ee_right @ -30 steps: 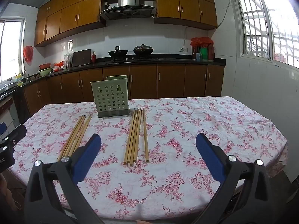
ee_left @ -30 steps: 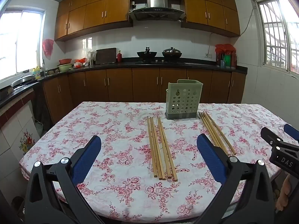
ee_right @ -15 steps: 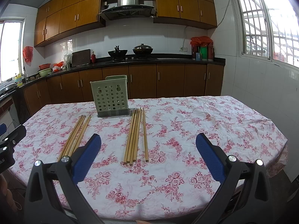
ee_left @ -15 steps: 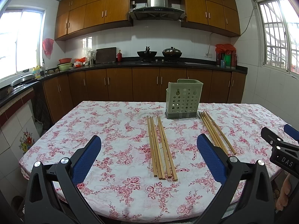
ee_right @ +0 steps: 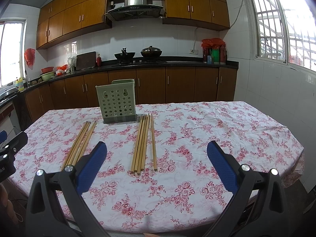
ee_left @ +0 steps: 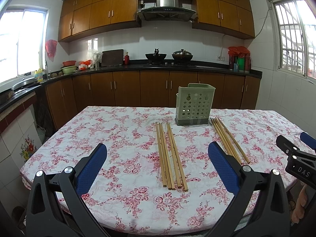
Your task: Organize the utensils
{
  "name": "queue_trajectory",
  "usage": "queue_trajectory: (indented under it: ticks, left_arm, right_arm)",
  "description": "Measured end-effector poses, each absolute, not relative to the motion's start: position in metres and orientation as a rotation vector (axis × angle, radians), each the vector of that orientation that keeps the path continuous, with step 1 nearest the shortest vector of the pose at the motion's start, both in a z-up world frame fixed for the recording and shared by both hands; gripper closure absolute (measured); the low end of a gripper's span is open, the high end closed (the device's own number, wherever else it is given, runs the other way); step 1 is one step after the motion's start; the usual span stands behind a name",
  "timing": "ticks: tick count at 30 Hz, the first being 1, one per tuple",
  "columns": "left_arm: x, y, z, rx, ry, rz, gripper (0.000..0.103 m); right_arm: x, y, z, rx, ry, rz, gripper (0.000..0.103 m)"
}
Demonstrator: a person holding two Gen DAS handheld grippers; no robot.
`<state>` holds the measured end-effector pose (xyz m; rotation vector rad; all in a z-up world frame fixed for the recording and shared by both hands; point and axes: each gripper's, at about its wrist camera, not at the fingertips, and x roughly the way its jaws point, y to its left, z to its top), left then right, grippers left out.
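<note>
Left wrist view: left gripper (ee_left: 157,159), jaws spread and empty, frames a chopstick bundle (ee_left: 170,156) at frame centre, long axis pointing away toward the green holder (ee_left: 194,106); the right gripper (ee_right: 157,159), likewise spread, faces its own bundle (ee_right: 144,143)

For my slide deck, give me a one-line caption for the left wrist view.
Open left claw faces two chopstick bundles flanking a green holder on the floral table.

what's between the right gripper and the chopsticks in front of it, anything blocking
Nothing visible. The right gripper is open above the near table edge, and only bare floral tablecloth lies between it and the right bundle of chopsticks. The green holder stands just beyond the bundle's far ends, also unobstructed.
</note>
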<state>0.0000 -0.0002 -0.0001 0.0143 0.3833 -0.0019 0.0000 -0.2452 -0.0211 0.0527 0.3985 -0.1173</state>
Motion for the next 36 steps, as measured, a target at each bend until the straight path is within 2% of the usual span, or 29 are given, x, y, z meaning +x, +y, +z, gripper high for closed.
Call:
queue_trajectory:
  ticks: [36]
  left_arm:
    - [0.0003,0.0,-0.0001,0.012,0.387,-0.002,0.002]
  right_arm:
    - [0.0003,-0.2457,-0.0244,0.055,0.401,-0.118,0.004]
